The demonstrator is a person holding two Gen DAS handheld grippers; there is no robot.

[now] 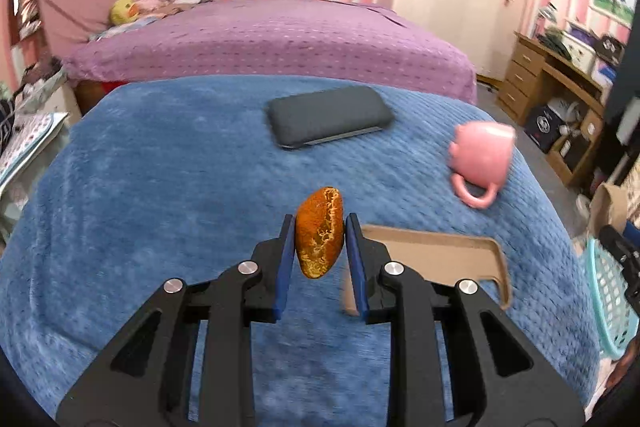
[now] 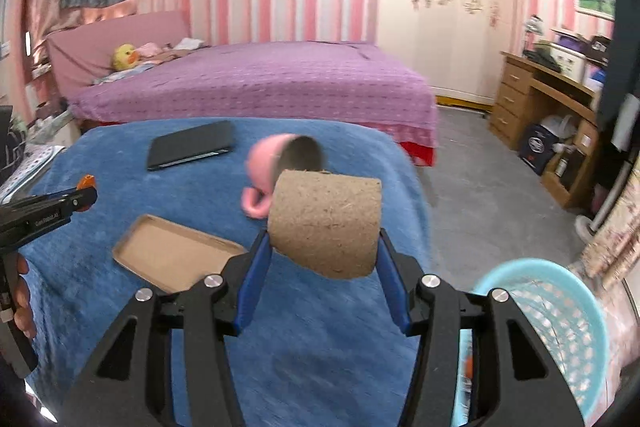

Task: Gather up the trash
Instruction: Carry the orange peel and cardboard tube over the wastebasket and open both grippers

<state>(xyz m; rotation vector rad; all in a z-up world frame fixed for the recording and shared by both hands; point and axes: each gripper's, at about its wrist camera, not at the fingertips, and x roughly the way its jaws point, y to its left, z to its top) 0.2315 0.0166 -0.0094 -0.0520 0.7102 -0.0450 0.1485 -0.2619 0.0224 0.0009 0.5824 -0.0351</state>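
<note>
Both grippers hold trash above the fuzzy blue blanket (image 1: 160,187).
Left gripper (image 1: 320,227) jaws pinch a rough orange peel (image 1: 319,231); right gripper (image 2: 324,239) jaws, half-spread, clamp a fibrous cardboard tube (image 2: 326,223).

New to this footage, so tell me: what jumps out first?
The left gripper pinches an orange peel piece above the blue blanket. The right gripper clamps a brown cardboard tube, with a turquoise plastic basket at lower right.
</note>
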